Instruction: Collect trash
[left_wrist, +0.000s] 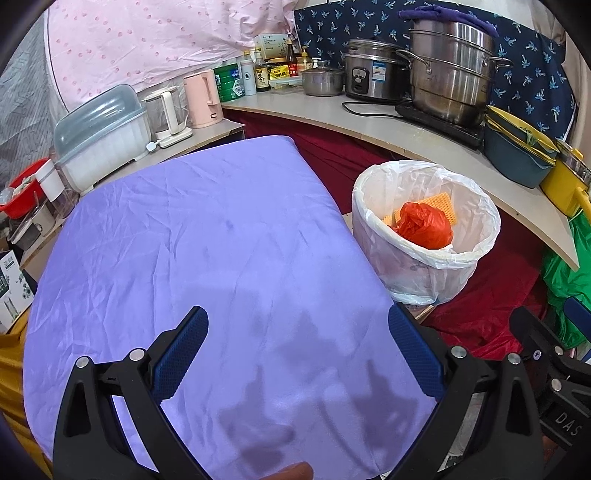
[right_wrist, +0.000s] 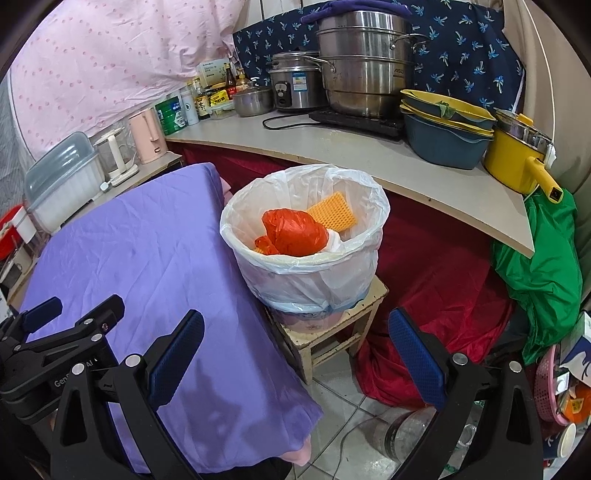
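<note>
Both grippers hung wide apart, holding nothing.
The left gripper (left_wrist: 297, 354) hovered over the purple cloth (left_wrist: 207, 258); ahead of the right gripper (right_wrist: 295, 356) stood the lined bin (right_wrist: 306, 258) holding a red bag (right_wrist: 295, 232).

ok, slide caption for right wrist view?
Open right gripper facing lined trash bin holding an orange bag.

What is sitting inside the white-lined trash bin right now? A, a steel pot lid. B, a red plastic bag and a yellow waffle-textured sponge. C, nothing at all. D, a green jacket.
B: the right wrist view shows a crumpled red plastic bag and a yellow waffle-textured sponge lying inside the trash bin, which stands on a small stool beside the purple-covered table.
</note>
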